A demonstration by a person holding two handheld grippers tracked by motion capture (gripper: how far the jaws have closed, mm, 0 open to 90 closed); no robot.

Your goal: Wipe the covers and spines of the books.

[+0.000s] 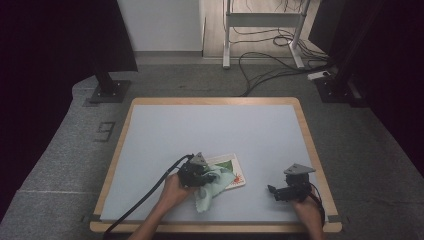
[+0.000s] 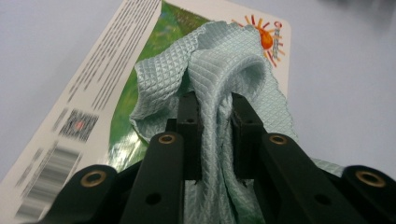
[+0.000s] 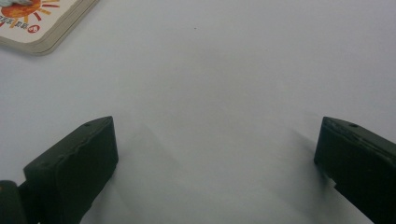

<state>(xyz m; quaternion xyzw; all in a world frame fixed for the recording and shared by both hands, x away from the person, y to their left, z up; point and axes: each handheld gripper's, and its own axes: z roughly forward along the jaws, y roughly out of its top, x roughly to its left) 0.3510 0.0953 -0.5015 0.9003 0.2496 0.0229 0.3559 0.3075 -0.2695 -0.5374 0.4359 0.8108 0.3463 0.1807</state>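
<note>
While the left gripper [image 1: 200, 176] is working near the table's [image 1: 210, 125] front edge, its jaws are pinching a bunched fold of the pale green cloth [image 2: 219, 79], pads pressing on it from both sides. That cloth is draping over the book [image 1: 236, 172] (glossy cover, sun drawing at one corner, barcode on the back edge), which is lying flat just left of the table's centre line. Further right, well apart from the book, the right gripper [image 1: 280, 192] is resting low over the bare grey surface, its jaws standing wide apart and holding nothing.
</note>
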